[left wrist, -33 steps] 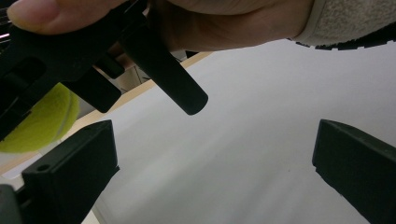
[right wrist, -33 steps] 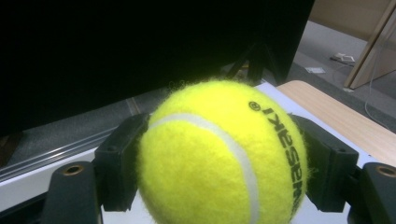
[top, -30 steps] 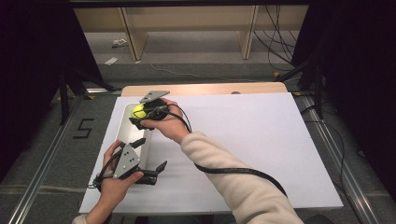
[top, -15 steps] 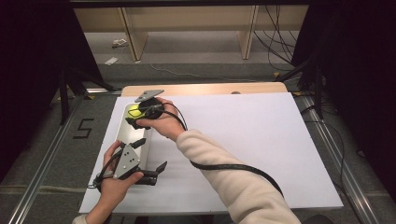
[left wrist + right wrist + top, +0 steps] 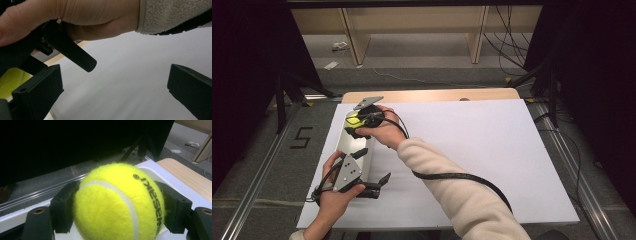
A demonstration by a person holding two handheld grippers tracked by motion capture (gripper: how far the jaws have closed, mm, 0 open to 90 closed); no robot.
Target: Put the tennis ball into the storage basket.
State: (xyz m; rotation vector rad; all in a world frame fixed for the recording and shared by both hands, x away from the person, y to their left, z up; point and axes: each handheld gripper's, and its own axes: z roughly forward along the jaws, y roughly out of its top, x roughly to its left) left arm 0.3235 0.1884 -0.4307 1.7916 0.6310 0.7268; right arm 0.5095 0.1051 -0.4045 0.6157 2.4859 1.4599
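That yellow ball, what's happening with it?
A person holds a gripper in each hand at a white table. The right gripper is shut on a yellow tennis ball, squeezed between its two black jaws near the table's far left corner, over a long pale tray. The left gripper waits nearer the person, jaws wide open with nothing between them.

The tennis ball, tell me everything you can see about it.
The tennis ball is bright yellow and fuzzy, with a white curved seam and black printed lettering down one side. It looks whole and round, not squashed. The right gripper is shut on it, one black jaw pressed against each side. In the high view it sits at the white table's far left corner, beside a long grey tray.
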